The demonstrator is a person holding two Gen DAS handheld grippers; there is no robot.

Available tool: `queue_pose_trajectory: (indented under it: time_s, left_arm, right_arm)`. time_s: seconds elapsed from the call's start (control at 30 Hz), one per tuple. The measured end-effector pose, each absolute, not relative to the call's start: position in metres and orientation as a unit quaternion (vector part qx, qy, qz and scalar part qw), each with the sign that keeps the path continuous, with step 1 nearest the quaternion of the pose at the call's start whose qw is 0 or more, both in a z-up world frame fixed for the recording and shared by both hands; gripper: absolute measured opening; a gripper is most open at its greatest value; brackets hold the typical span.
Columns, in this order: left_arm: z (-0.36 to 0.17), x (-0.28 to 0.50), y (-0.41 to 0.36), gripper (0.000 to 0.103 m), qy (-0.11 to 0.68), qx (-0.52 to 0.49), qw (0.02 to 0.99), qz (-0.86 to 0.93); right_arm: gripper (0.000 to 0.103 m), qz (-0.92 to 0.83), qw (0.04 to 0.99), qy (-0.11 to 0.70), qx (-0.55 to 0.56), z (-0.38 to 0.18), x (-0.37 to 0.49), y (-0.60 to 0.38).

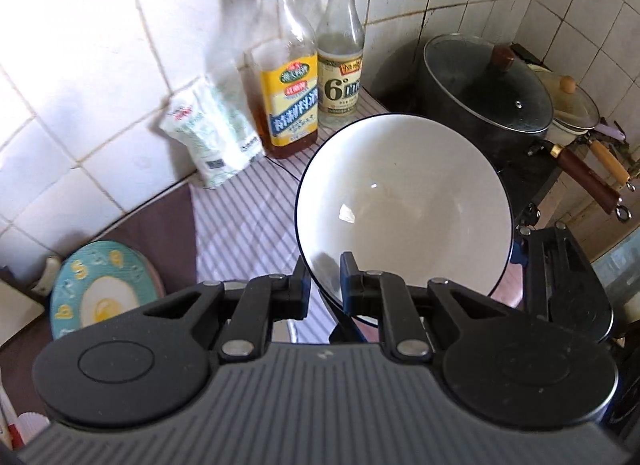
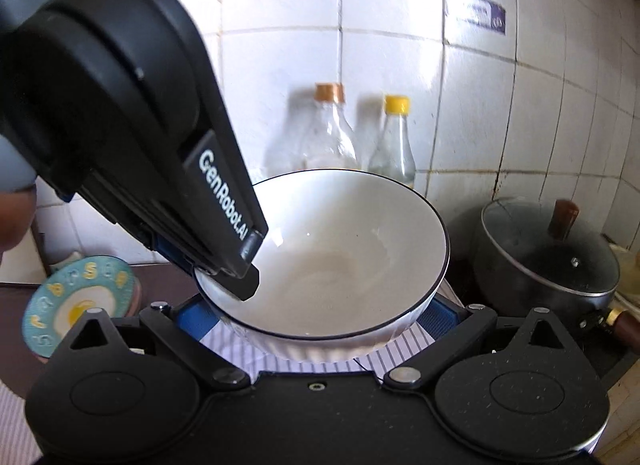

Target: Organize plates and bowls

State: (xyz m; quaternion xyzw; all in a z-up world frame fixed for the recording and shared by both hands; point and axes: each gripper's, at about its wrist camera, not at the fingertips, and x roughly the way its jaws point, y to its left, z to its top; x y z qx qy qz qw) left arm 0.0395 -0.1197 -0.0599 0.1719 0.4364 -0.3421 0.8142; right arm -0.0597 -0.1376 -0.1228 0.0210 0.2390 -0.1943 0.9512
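A white bowl (image 1: 404, 201) with a thin dark rim is held up, tilted, above the striped cloth (image 1: 248, 225). My left gripper (image 1: 325, 285) is shut on the bowl's near rim, one finger inside and one outside. In the right wrist view the left gripper (image 2: 230, 277) comes in from the upper left and clamps the rim of the bowl (image 2: 336, 261). My right gripper (image 2: 320, 317) is spread wide, its blue pads (image 2: 192, 319) on either side of the bowl's base; whether they touch it I cannot tell. A teal plate (image 1: 100, 293) with a fried-egg design lies at the left.
Two bottles (image 1: 286, 65) and a white bag (image 1: 212, 133) stand against the tiled wall. A dark pot with a glass lid (image 1: 488, 93) and a smaller lidded pan (image 1: 572, 109) sit on the stove at the right. The teal plate also shows in the right wrist view (image 2: 80, 305).
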Motion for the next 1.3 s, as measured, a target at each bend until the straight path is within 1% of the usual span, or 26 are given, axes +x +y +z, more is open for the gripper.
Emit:
queue_pose_trajectory:
  time_s: [0.27,0.53,0.67,0.9,1.1,1.2,1.3]
  left_arm:
    - [-0.049,0.015,-0.071,0.014,0.459,0.152,0.813,-0.326]
    - [-0.063,0.002,-0.039,0.014,0.478,0.137,0.81,-0.312]
    - [-0.075,0.008,-0.027,0.015,0.498,0.122,0.807,-0.294]
    - [-0.095,0.026,-0.002,0.015,0.516,0.09,0.808,-0.268]
    - [-0.117,0.053,0.011,0.016,0.516,0.065,0.816,-0.251]
    - [-0.133,0.067,0.013,0.015,0.53,0.051,0.809,-0.25]
    - [-0.146,0.075,0.01,0.015,0.535,0.054,0.806,-0.246]
  right_arm:
    - [0.102,-0.17,0.953,0.25,-0.004,-0.104,-0.074,-0.103]
    - [0.102,-0.15,0.954,0.261,0.001,-0.107,-0.095,-0.077]
    - [0.102,-0.14,0.951,0.275,-0.015,-0.113,-0.091,-0.066]
    - [0.102,-0.109,0.949,0.295,-0.01,-0.117,-0.084,-0.048]
    - [0.102,-0.069,0.945,0.319,-0.029,-0.132,-0.056,-0.045]
    - [0.102,-0.062,0.942,0.329,-0.038,-0.142,-0.039,-0.048]
    - [0.102,-0.058,0.936,0.344,-0.051,-0.151,-0.023,-0.05]
